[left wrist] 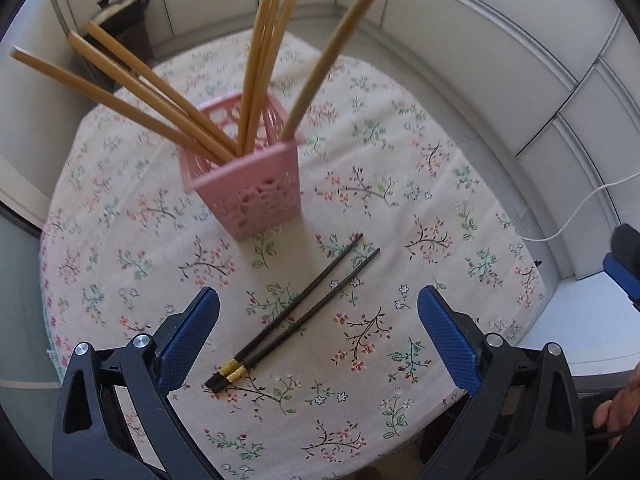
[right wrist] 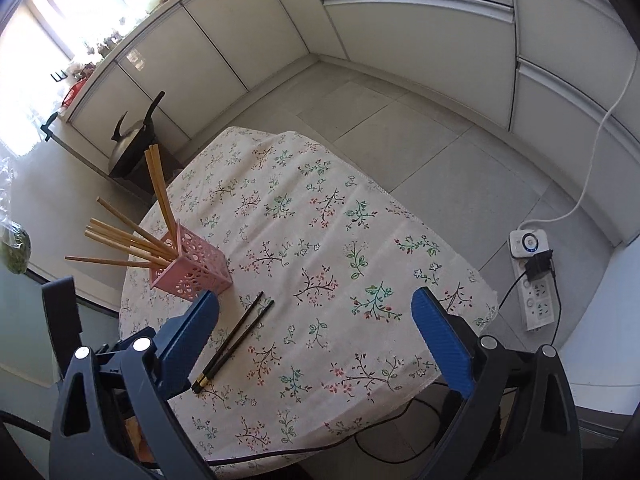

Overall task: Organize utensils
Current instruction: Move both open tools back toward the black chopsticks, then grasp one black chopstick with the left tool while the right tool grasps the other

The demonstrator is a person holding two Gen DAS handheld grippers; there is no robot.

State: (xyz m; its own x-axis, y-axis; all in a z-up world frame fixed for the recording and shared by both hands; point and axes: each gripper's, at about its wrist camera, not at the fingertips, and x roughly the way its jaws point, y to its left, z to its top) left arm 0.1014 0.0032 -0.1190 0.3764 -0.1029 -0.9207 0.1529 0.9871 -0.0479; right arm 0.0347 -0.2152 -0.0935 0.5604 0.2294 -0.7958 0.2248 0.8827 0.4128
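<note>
Item: black chopsticks (left wrist: 292, 316), loose near pink holder (left wrist: 248, 184). My left gripper (left wrist: 318, 340) and right gripper (right wrist: 316, 340) gaped empty; best pinched together mid-shaft.

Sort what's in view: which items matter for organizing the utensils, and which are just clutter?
Job items:
- black chopsticks, a pair lying on the tablecloth
- pink holder, upright
- wooden chopsticks already standing in it
- left gripper and right gripper, both open and empty

Just lying about:
- floral tablecloth
- power strip on the floor
- dark wok behind the table
</note>
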